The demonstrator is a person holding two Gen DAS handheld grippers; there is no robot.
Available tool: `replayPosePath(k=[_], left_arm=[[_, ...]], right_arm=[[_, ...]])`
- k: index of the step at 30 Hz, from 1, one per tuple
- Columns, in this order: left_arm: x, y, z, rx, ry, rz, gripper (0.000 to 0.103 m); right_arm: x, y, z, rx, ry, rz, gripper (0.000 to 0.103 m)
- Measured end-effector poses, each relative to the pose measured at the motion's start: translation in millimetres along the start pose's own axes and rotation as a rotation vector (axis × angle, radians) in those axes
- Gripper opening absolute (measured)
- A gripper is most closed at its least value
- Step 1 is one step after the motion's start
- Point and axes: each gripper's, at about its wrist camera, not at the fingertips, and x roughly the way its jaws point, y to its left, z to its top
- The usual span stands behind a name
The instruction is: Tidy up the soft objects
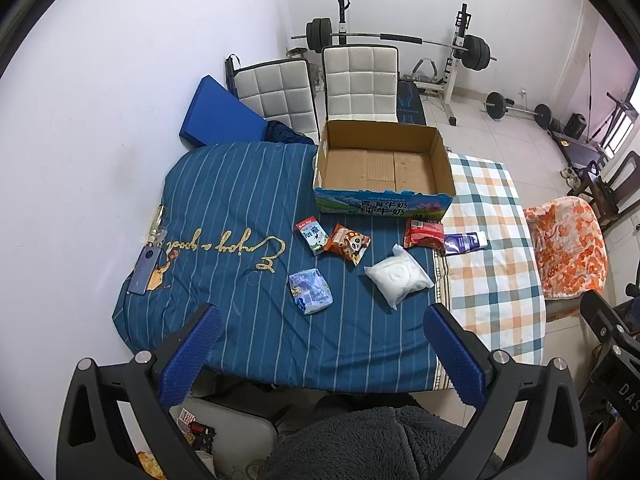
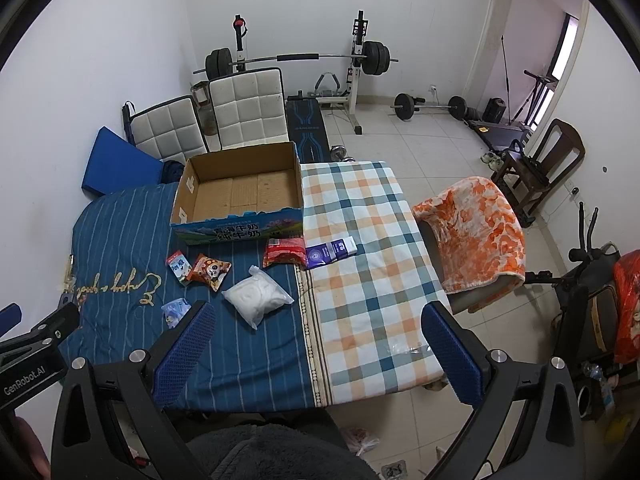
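Both your left gripper point(image 1: 322, 354) and right gripper point(image 2: 316, 354) hover with jaws wide apart, empty — the soft packets, including a white pouch point(image 1: 398, 276), lie on the bench ahead, before an empty cardboard box point(image 1: 382, 168).

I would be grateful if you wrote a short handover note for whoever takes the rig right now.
Left tool: open, empty, above the near edge of the table.
Right tool: open, empty, likewise.
Cardboard box: at the far side, nothing inside.
On the covers in front of it: milk pouch, panda snack, red packet, purple tube, white bag, blue-white packet.
Done: nothing packed.
Left: all six items, presumably into the box.
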Motion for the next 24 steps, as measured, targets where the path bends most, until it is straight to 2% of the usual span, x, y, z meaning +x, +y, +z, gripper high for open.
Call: replayPosePath(k=[7, 9, 24], left_arm=[[-0.2, 0.3, 1.0, 0.004, 0.003, -0.003, 0.103], [-0.6, 0.6, 2.4, 0.003, 0.004, -0.003, 0.103], [0.6, -5.3, 0.6, 0.001, 0.007, -0.005, 0.103]], right_arm=[[2.5, 4.6, 5.4, 0.003, 0.008, -0.011, 0.103], [4.0, -7.6, -1.2, 0.013, 0.008, -0.008, 0.103], [7.3, -14.1, -1.7, 0.024, 0.010, -0.011, 0.103]])
